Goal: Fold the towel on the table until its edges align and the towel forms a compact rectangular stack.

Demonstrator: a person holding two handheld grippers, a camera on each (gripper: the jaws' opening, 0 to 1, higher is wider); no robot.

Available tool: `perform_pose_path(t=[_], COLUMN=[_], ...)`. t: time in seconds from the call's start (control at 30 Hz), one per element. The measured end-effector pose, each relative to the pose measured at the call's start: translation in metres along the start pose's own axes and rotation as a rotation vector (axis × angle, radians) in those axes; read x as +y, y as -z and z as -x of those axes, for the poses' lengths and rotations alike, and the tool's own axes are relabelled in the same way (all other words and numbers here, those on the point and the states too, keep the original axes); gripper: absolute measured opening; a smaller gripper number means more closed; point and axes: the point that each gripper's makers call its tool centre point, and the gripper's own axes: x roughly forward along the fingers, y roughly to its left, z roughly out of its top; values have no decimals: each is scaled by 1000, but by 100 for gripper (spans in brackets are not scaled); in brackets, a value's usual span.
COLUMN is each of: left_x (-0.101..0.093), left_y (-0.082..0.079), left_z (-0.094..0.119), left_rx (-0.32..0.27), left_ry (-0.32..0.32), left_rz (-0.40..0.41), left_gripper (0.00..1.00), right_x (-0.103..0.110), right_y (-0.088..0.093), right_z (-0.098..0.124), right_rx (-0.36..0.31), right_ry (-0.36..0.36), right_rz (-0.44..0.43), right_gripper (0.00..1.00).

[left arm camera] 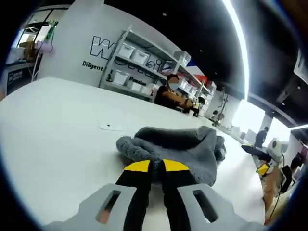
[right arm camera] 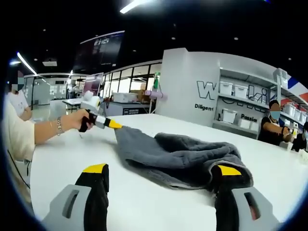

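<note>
My left gripper (left arm camera: 156,166) is clamped on a corner of the towel (right arm camera: 178,156), bunched on the table (right arm camera: 144,202); right gripper (right arm camera: 161,173) gapes wide. Soft, floppy, light, so pinch corners

Open-plan lab or workshop hall: black ceiling with strip lights (left arm camera: 237,38), white wall (right arm camera: 192,82) bearing large lettering. Against that wall, metal shelving (left arm camera: 139,62) loaded with white bins (right arm camera: 233,89); a seated person (right arm camera: 274,126) works just in front of the shelving. Long white tables (left arm camera: 53,125) run out from the wall, with glass-fronted rooms (right arm camera: 130,77) to its left in the right gripper view.
</note>
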Motion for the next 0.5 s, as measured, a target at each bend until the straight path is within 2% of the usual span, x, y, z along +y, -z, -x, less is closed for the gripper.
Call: perform_pose_path(t=[0.07,0.17,0.2,0.23,0.37,0.5], left_x=[-2,-11,-10,-8,-7,-7], left_y=[-8,-27,-31,-34,-39,-44], left_z=[6,18,20,23,30,35], left_rx=[-15,-83,-90,-92,-104,-115], left_ry=[7,63,73,69,54,53], left_rz=[0,36,38,33,0,5], left_gripper=[6,6,7,7,5,5], right_x=[0,1,2,4,7,5], right_y=[0,-1,-2,-11,-16,-13], right_z=[0,0,0,1,2,2], right_rx=[0,-3,-11,-57,-85,-70], right_ry=[-1,-5,-8,-14,-26,-16], right_rz=[1,0,0,-9,-24,-20], right_gripper=[92,92,92,93,93,92])
